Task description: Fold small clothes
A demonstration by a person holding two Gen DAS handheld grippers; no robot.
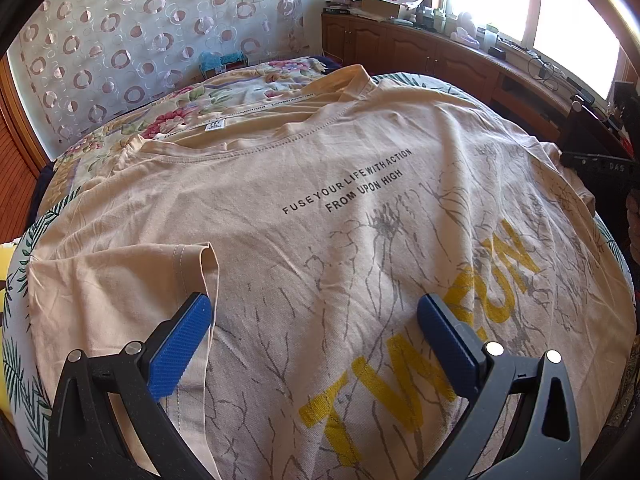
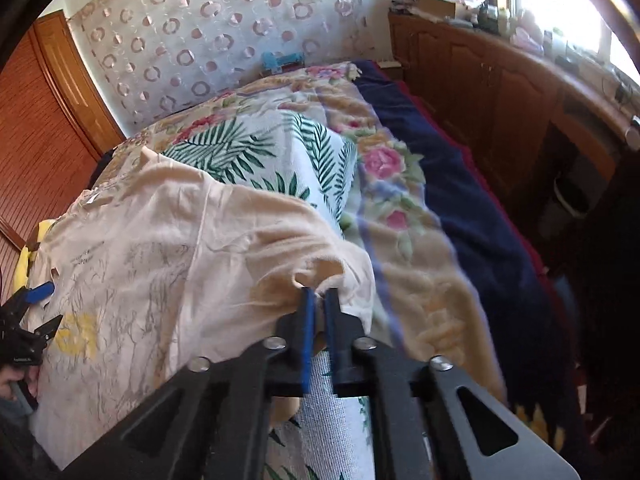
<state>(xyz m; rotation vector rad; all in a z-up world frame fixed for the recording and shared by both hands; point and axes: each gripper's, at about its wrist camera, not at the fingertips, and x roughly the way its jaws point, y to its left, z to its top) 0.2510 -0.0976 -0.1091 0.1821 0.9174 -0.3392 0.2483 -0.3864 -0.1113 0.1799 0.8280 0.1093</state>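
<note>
A beige T-shirt point(image 1: 340, 216) with black lettering and a yellow print lies spread face up on the bed. Its left sleeve point(image 1: 120, 280) is folded in over the body. My left gripper point(image 1: 314, 310) hangs wide open just above the shirt's lower front, nothing between its blue pads. In the right wrist view the same T-shirt point(image 2: 168, 248) bunches up at its right sleeve point(image 2: 320, 276), and my right gripper point(image 2: 319, 294) is shut on that cloth. The left gripper point(image 2: 30, 320) shows at the far left edge there.
The bed carries a palm-leaf sheet point(image 2: 256, 152), a floral blanket point(image 2: 400, 216) and a dark blue cover point(image 2: 480, 208). A wooden cabinet point(image 1: 440, 56) with clutter runs under the window at the right. A patterned curtain point(image 1: 140, 32) hangs behind the bed.
</note>
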